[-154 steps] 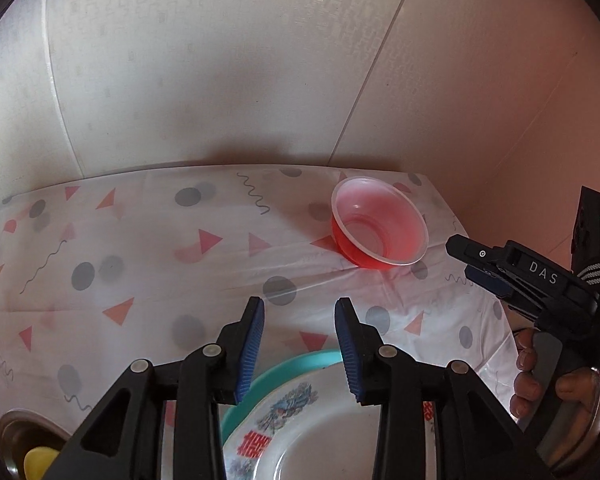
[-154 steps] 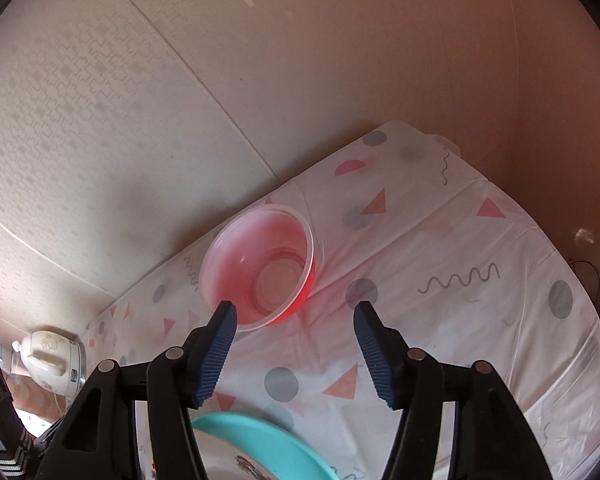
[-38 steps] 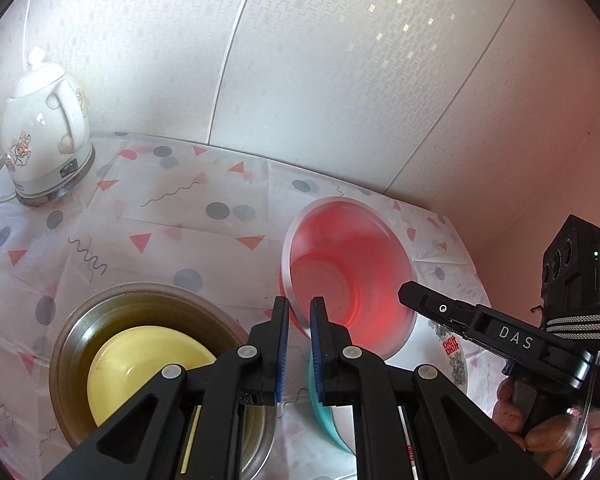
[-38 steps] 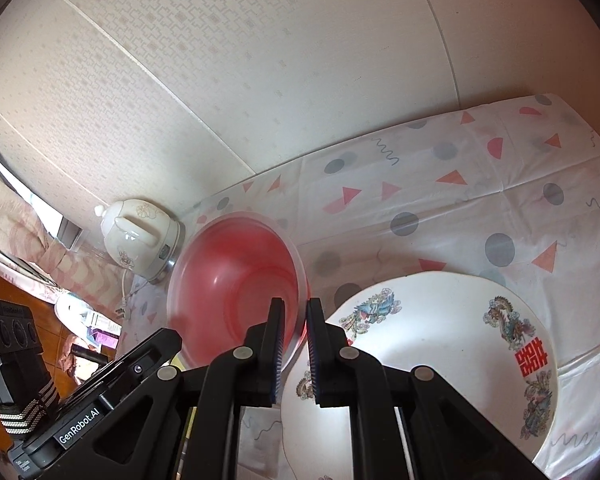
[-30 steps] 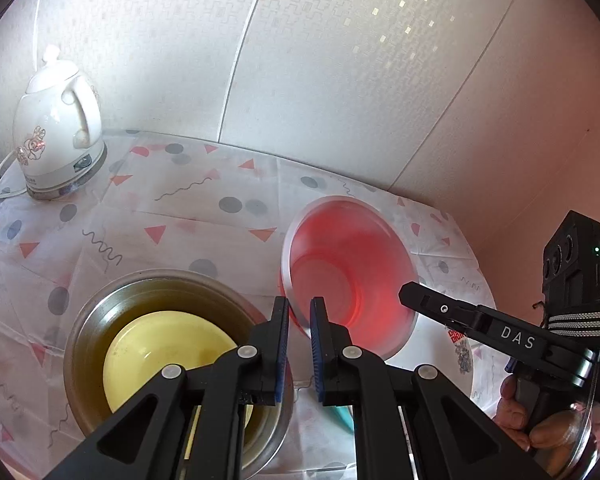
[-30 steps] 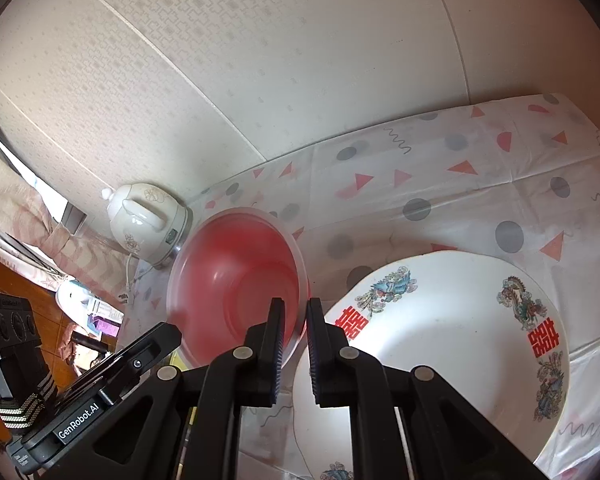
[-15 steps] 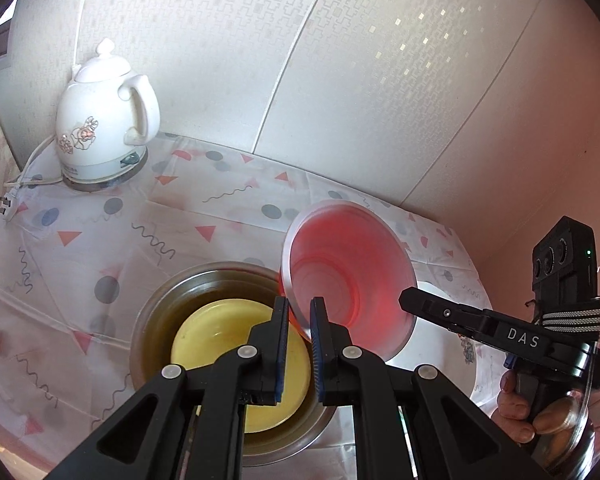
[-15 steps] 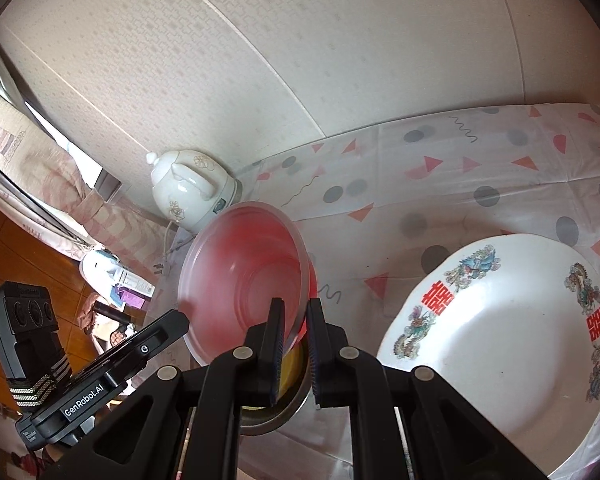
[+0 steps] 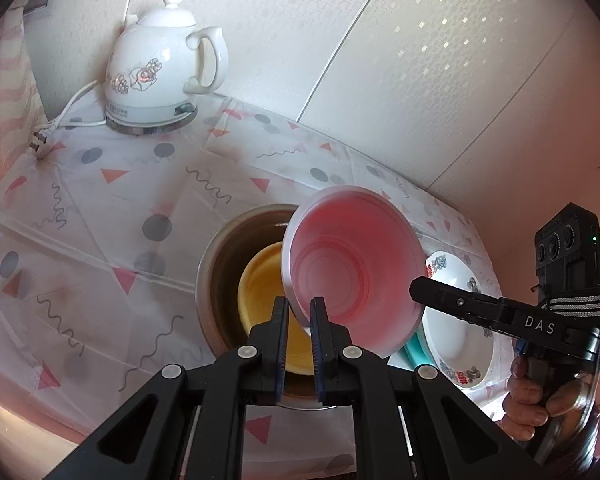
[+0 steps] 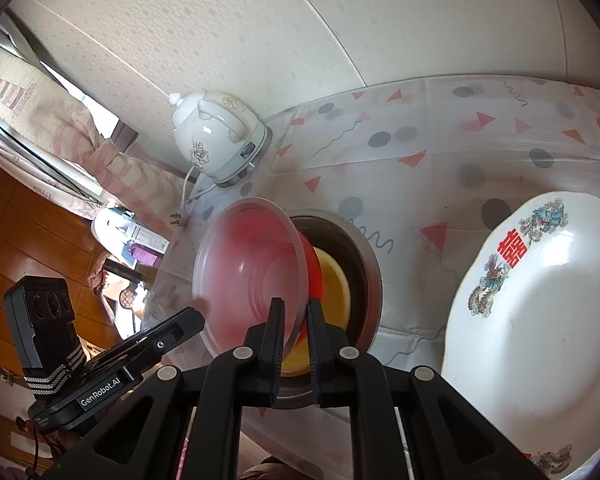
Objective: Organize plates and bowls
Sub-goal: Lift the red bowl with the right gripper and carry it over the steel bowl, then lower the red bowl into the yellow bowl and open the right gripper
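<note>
White kettle (image 9: 162,68) stands behind the steel bowl (image 9: 220,256).

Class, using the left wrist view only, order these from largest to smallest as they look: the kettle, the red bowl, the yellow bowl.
1. Red bowl, though it is held nearest the camera, which inflates it.
2. Kettle.
3. Yellow bowl, partly hidden behind the red bowl, so unsure.

red bowl (image 10: 252,268) in both tools' grip

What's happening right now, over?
Left gripper and right gripper both shut on red bowl rim. Bowl tilted above metal bowl holding yellow bowl. Nothing in the way.
</note>
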`<state>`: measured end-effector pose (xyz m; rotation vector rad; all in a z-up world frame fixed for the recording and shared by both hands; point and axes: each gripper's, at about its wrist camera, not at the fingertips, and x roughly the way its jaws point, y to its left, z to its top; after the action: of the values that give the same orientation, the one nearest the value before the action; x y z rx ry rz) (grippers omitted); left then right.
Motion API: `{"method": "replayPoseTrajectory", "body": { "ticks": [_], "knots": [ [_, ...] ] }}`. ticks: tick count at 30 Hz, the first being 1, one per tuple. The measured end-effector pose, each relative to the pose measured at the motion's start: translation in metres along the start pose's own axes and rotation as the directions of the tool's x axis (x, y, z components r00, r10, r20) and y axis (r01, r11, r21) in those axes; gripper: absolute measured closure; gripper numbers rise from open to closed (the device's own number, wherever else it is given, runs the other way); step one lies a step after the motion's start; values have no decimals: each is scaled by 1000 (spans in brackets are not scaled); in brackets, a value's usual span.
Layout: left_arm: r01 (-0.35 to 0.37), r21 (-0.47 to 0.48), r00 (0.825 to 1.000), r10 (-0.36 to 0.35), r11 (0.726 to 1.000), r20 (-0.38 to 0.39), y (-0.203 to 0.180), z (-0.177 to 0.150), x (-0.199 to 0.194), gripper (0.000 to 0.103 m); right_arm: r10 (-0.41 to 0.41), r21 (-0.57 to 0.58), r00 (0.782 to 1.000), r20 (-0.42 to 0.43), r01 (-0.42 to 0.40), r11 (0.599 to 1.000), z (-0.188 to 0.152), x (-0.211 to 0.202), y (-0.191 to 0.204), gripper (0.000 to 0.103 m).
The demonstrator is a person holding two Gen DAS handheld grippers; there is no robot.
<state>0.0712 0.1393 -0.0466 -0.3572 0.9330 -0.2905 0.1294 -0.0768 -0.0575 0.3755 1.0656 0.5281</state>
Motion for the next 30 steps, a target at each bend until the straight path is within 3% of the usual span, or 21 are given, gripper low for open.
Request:
{"method": "replayPoseTrajectory", "body": {
  "ticks": [18, 23, 30],
  "knots": [
    [-46, -71, 997, 41, 996, -60, 15, -11, 18, 93, -76, -13, 993, -90, 75, 997, -10, 30, -1, 90],
    [-58, -74, 995, 52, 996, -80, 18, -11, 25, 93, -127, -36, 987, -95, 124, 992, -11, 36, -1, 86],
    [-67, -75, 995, 62, 995, -78, 20, -9, 29, 92, -159, -83, 984, -77, 152, 985, -11, 41, 1, 89]
  ]
}}
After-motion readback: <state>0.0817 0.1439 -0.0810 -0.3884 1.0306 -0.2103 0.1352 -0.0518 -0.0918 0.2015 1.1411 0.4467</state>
